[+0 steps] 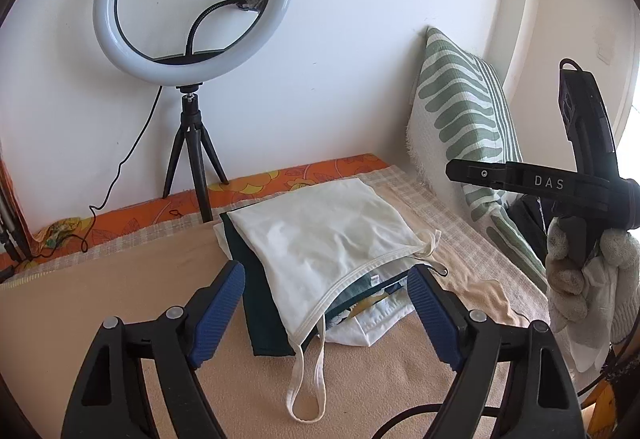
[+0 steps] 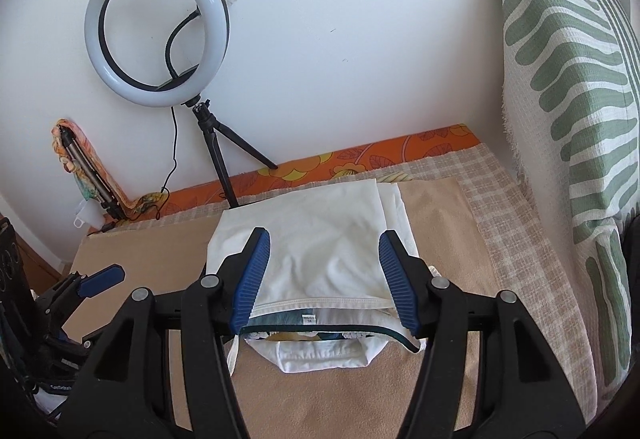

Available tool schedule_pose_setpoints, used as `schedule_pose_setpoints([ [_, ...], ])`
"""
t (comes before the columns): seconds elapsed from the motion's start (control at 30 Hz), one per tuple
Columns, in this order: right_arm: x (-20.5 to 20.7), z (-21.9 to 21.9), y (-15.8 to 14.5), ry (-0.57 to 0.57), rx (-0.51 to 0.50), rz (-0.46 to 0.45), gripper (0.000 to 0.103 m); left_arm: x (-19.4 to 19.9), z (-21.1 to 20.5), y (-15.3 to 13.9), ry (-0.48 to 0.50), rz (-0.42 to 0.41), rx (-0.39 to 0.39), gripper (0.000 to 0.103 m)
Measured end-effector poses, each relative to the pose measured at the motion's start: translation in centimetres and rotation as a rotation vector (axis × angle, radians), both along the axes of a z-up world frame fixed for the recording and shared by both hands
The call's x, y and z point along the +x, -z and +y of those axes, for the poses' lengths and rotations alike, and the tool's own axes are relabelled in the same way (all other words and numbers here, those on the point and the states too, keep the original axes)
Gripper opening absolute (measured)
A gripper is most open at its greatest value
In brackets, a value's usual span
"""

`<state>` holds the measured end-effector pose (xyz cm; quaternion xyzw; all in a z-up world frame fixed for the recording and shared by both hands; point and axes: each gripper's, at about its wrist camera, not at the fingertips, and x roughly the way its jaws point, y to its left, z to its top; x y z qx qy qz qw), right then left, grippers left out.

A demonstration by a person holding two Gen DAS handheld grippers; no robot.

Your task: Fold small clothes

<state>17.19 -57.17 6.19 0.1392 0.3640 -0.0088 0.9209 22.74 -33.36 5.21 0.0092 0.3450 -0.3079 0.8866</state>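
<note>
Both claws (image 1: 326, 311) (image 2: 324, 281) open, hovering over folded clothes (image 1: 320, 235).

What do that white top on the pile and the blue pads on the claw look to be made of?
The white top looks like soft, matte knit fabric, perhaps cotton: it wrinkles loosely and has stitched ribbed edging and limp straps. The blue pads on the right claw look like ridged rubber or soft plastic, with fine parallel grooves and a dull sheen; which one I cannot tell.
</note>
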Motion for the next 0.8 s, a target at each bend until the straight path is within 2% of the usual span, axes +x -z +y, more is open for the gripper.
schedule_pose_setpoints([
  [0.07,-1.4,0.8,-0.7,0.002,-0.010,-0.011,0.061,-1.1,0.7,-0.6,0.002,-0.008,-0.010,0.089],
  [0.2,-3.9,2.7,-1.8,0.017,-0.051,-0.037,0.069,-3.3,2.2,-1.5,0.007,-0.034,-0.014,0.093],
  [0.27,-5.2,3.7,-2.2,0.017,-0.052,-0.047,0.070,-4.5,2.9,-1.8,0.017,-0.051,-0.011,0.096],
  [0.43,-8.2,5.6,-2.7,0.047,-0.038,-0.085,0.080,-7.1,4.6,-1.8,0.030,-0.078,0.007,0.102],
  [0.57,-10.1,7.4,-2.2,0.063,-0.059,-0.087,0.081,-8.9,6.0,-1.5,0.032,-0.089,0.007,0.103],
  [0.67,-11.4,9.0,-1.5,0.085,-0.098,-0.094,0.090,-10.2,6.7,-1.1,0.040,-0.097,0.020,0.103],
  [0.8,-13.0,10.8,-0.5,0.111,-0.134,-0.106,0.097,-11.8,7.5,-0.3,0.044,-0.099,0.031,0.103],
])
